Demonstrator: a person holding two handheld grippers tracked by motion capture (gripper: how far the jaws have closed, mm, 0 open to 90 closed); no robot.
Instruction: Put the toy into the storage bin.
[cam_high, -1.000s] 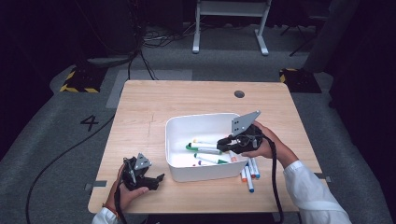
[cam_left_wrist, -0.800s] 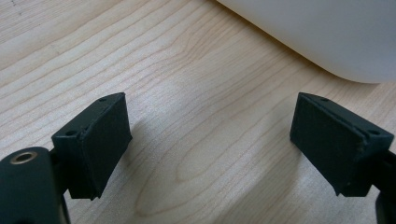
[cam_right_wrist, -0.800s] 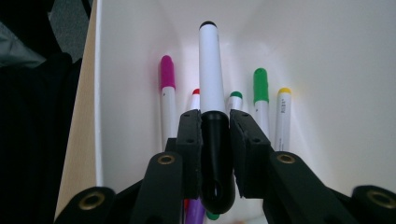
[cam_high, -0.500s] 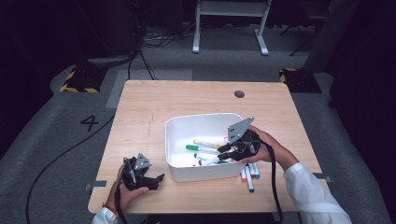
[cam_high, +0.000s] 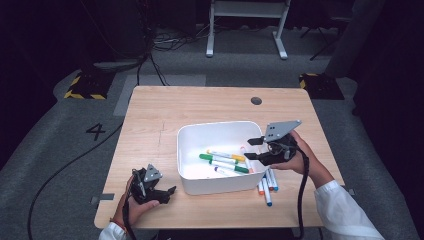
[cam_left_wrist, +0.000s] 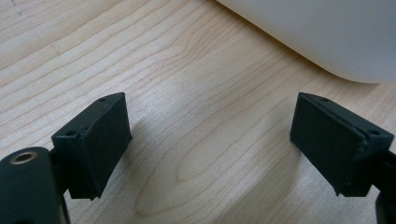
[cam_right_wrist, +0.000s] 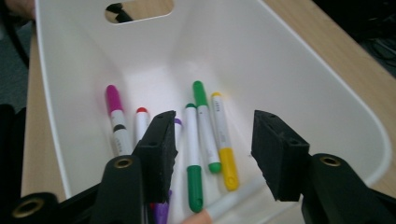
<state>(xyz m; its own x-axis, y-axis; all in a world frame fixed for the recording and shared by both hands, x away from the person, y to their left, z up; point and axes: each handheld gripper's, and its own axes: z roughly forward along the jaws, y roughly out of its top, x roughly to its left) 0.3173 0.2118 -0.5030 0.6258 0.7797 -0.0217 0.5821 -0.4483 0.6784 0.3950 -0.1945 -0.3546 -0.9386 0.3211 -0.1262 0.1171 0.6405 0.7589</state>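
Item: white plastic bin (cam_high: 200, 165) with cut-out handle, set centre-near on the pale wooden table (cam_high: 210, 107). The jaws of the right gripper (cam_high: 253, 149) have just been opening over the bin's right rim, nothing between them; a marker is judged newly dropped in. Contents: green, yellow, magenta, red and purple capped felt markers (cam_right_wrist: 201, 140) lying loose. Remaining markers (cam_high: 266, 182) are left just right of the bin. The left gripper (cam_left_wrist: 210, 140) is held released, empty, near-left.
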